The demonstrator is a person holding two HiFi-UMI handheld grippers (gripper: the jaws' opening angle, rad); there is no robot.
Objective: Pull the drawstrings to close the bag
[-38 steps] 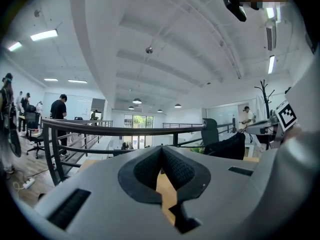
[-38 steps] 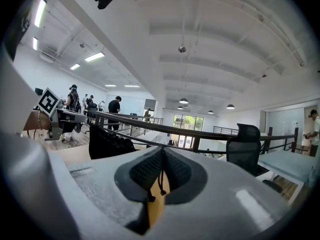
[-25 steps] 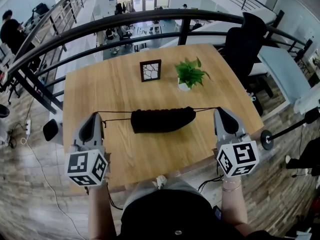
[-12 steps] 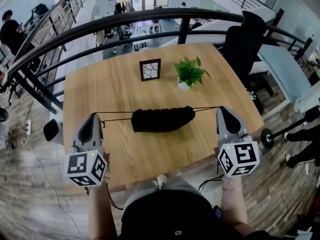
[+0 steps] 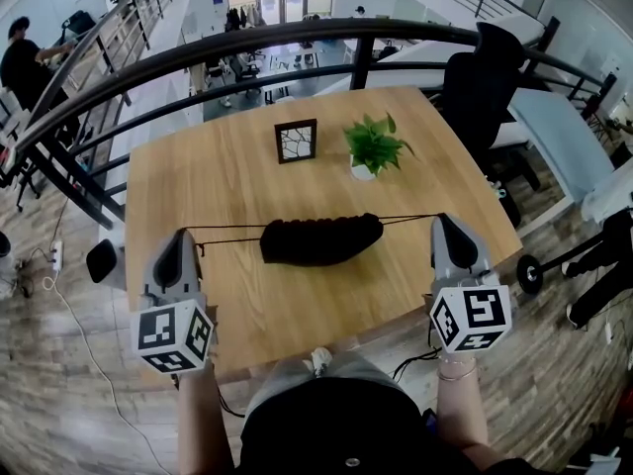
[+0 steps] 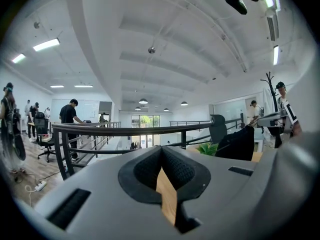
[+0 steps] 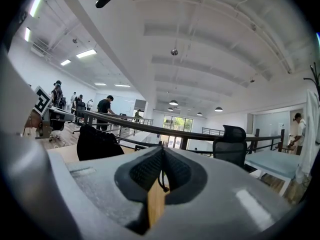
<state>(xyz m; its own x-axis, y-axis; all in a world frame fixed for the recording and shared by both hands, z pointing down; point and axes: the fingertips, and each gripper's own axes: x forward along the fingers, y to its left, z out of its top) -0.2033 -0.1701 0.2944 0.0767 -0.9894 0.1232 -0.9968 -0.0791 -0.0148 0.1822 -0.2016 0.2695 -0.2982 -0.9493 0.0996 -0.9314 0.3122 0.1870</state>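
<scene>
Pulling, head view: the left gripper (image 5: 184, 236) and the right gripper (image 5: 443, 222) are held wide apart, each clamped shut on a cord end. The left drawstring (image 5: 229, 229) and the right drawstring (image 5: 407, 216) run taut from their tips inward to the bag.
Bag, head view: the black bag (image 5: 318, 238) lies on the table (image 5: 198, 176) between the two grippers, to the inner side of each. Its mouth is bunched tight, so the closing looks nearly done.
Bystanders, head view: a potted plant (image 5: 374, 144) and a picture frame (image 5: 298, 139) stand beyond the bag, well ahead of both grippers and clear of the cords.
Left jaws, left gripper view: the jaws of the left gripper (image 6: 161, 154) are pressed together with no gap. The cord is too thin to pick out here, so the hold is probably at the very tip.
Left risk: a shallow pinch could let the cord slip out under more pull, and the mouth would slacken.
Right jaws, right gripper view: the jaws of the right gripper (image 7: 161, 156) are together, and a thin dark loop of cord (image 7: 160, 181) hangs from the seam.
Right risk: that short tail leaves little margin if the cord creeps.
Shared risk: an uneven pull would drag the light bag sideways towards the stronger gripper. Hauling on past full gather could strain the cord channel.
</scene>
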